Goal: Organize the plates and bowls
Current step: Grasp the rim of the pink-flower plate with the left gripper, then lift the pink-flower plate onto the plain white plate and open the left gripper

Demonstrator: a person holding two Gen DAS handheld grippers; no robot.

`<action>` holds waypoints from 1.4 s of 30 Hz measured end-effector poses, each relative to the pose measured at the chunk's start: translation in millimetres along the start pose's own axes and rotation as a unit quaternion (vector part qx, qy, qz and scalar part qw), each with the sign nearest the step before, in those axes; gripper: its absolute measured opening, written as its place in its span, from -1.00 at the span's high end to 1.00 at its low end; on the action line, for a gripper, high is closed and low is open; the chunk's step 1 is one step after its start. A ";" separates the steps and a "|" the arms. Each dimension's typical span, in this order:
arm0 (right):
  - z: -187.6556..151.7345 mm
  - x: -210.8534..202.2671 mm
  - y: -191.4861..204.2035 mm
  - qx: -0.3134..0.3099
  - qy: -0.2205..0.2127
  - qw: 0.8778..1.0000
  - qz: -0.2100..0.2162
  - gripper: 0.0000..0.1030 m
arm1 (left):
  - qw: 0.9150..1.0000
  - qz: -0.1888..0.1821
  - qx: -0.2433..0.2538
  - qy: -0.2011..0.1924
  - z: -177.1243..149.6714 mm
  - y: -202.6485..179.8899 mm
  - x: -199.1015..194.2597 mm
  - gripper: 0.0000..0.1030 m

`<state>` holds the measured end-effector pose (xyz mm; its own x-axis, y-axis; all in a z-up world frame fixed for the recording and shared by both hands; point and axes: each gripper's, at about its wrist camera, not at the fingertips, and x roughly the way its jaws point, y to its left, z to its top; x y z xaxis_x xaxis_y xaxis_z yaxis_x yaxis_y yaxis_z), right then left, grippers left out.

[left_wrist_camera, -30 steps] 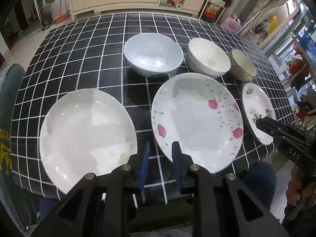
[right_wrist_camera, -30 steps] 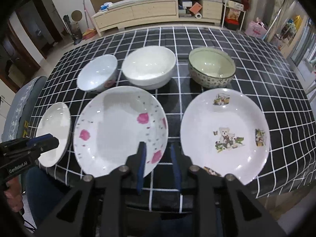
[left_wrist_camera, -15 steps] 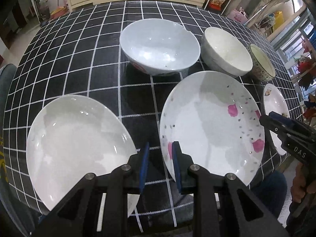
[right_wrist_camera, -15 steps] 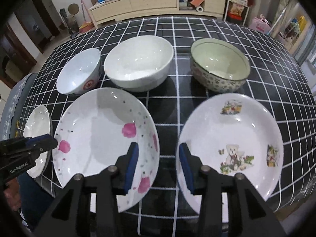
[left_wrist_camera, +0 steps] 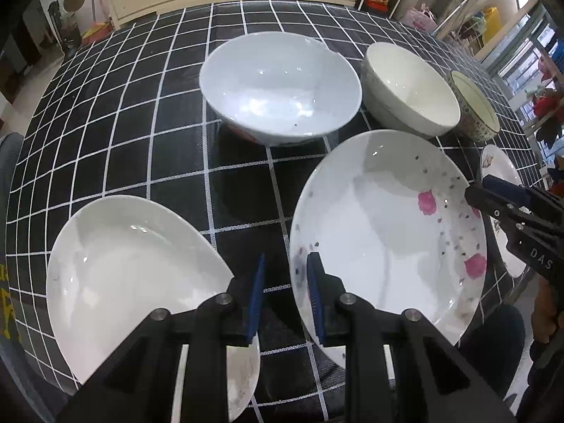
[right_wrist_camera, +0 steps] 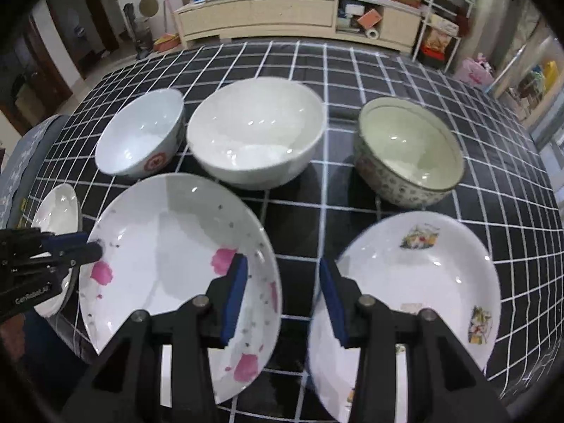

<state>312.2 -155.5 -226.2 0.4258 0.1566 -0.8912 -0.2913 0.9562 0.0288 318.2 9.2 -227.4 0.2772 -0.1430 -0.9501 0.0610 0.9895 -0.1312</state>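
Note:
Three plates lie along the table's near edge: a plain white plate (left_wrist_camera: 134,275), a pink-flowered plate (left_wrist_camera: 387,232) (right_wrist_camera: 169,246) and a bear-print plate (right_wrist_camera: 423,282). Behind them stand a pale blue bowl (left_wrist_camera: 282,88), a white bowl (right_wrist_camera: 253,137) and a patterned bowl (right_wrist_camera: 409,148). My left gripper (left_wrist_camera: 285,282) hovers over the gap between the plain and flowered plates, jaws narrowly apart with nothing between them. My right gripper (right_wrist_camera: 282,275) hangs open over the gap between the flowered and bear plates, holding nothing.
A black tablecloth (left_wrist_camera: 141,123) with a white grid covers the table. A grey chair back (right_wrist_camera: 31,148) stands at the table's left side. Beyond the far edge are a long cream cabinet (right_wrist_camera: 268,10) and shelves (right_wrist_camera: 440,31).
Both grippers have come lower and nearer to the plates, which now look larger. The right gripper's jaws have spread wider. The left jaws keep the same narrow gap.

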 end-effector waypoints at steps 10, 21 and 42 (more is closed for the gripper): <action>-9.9 21.3 6.3 0.006 0.041 0.999 0.003 0.51 | 1.000 -0.016 0.007 0.003 -1.0 -4.7 6.8 0.76; -23.1 18.2 6.3 0.036 0.043 0.998 0.009 0.51 | 1.000 -0.003 -0.001 0.003 -14.6 -18.7 6.3 0.76; -38.0 7.0 8.7 0.085 0.060 0.994 0.016 0.49 | 1.000 0.005 -0.012 0.004 -45.2 -22.7 -9.0 0.76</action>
<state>280.2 -155.5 -249.4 0.3108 0.1673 -0.9356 -0.1492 0.9808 0.1259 271.0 -11.0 -228.7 0.2700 -0.1329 -0.9537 0.0342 0.9911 -0.1284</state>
